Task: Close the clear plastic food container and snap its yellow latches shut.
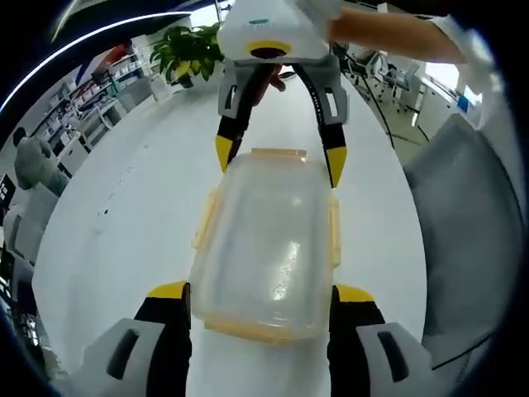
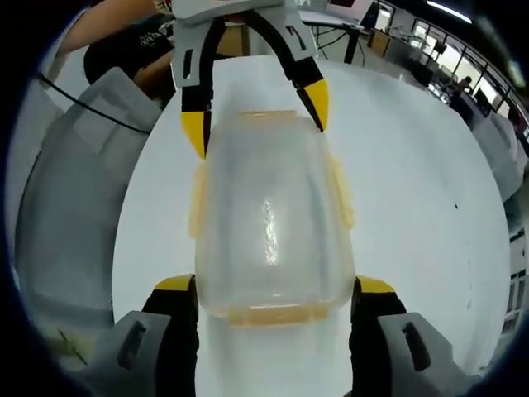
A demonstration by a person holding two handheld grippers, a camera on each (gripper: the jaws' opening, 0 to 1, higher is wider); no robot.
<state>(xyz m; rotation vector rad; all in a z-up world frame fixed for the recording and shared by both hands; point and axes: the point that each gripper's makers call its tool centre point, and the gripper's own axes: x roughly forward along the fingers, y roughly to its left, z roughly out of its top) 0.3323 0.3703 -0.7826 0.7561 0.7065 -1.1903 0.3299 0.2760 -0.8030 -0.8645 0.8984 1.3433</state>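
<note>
Container [image 1: 266, 248] lying flat on white table [image 1: 124, 215], lid seated on top, yellow latches [image 1: 205, 222] along its long sides and ends appearing to stand slightly proud rather than pressed home; exact latch condition hard to confirm through the hazy plastic. Left gripper [image 1: 261, 292] straddling the near end, jaws spread wide, yellow-tipped fingers sitting just outside both corners, gripping nothing. Probably bracing position, keeping the box from sliding while the ends are worked. Right gripper [image 2: 276, 285] mirroring this at the opposite end in the right gripper view, jaws likewise spread wide around the container [image 2: 271, 219], closing on nothing. Opposed placement suggesting centring of the box between both tools ahead of pressing the end latches. Further out, grey chair back [image 1: 467, 240] standing just beside the table edge. Beyond, potted plant [image 1: 188, 51] and shelving [image 1: 99, 99] sitting well apart from the work.
</note>
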